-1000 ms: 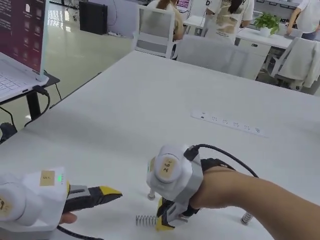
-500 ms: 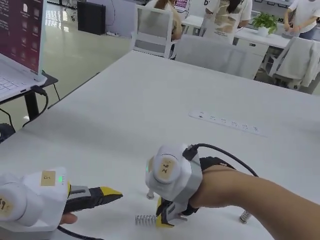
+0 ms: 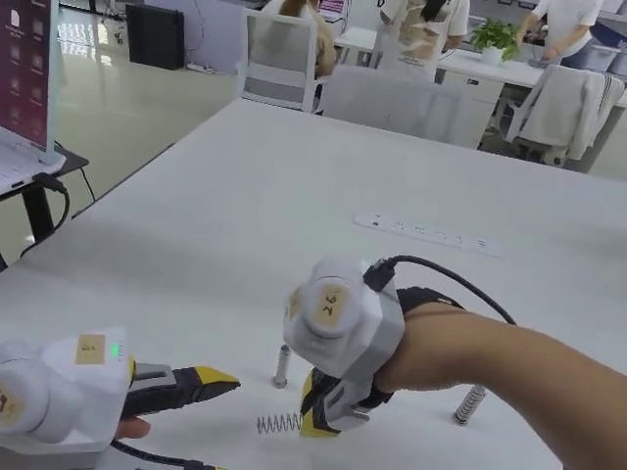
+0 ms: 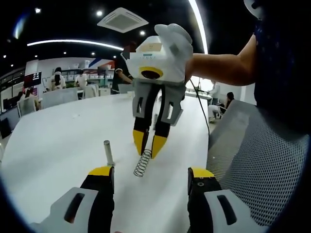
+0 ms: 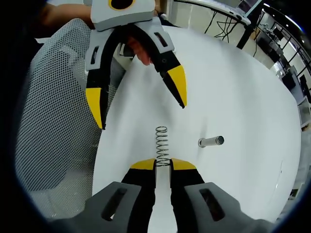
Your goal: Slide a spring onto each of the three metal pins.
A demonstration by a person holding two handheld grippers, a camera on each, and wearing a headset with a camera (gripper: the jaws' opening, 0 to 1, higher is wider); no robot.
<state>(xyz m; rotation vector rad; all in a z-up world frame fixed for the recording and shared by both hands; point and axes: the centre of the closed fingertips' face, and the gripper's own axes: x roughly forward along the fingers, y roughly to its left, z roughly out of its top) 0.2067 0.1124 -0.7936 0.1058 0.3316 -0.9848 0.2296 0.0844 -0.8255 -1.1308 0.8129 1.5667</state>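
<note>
OK, at far left a laptop (image 3: pixel 20 88) is seen on a side stand; its screen text is too small to be read. The left gripper (image 3: pixel 217 377) is held low and pointed right along the white table (image 3: pixel 294 196). Its body is white plastic with a green LED lit and a tan sticker whose mark cannot be read. In its own view the black jaws with yellow tips are spread wide, with nothing between them.

Just right of those tips the spring (image 3: pixel 279 423) is held low over the table. It is a bare steel coil, roughly level; whether its free end touches the top cannot be told. Behind it a pin (image 3: pixel 282 365) is stood upright, a plain grey metal cylinder with no coil on it, near the spring but apart from it.

The right gripper (image 3: pixel 313 423) is angled down and to the left from a bent wrist, with a black cable looped off its back. The round tan sticker on its white housing is hand-marked with what looks like "26". Its jaws are nearly closed, and one end of the spring is clamped between the yellow tips.

Further right a sprung pin (image 3: pixel 470 403) is seen, coil on and leaning slightly. Beyond it a white power strip (image 3: pixel 426 233) is laid flat, well apart from the pins.
</note>
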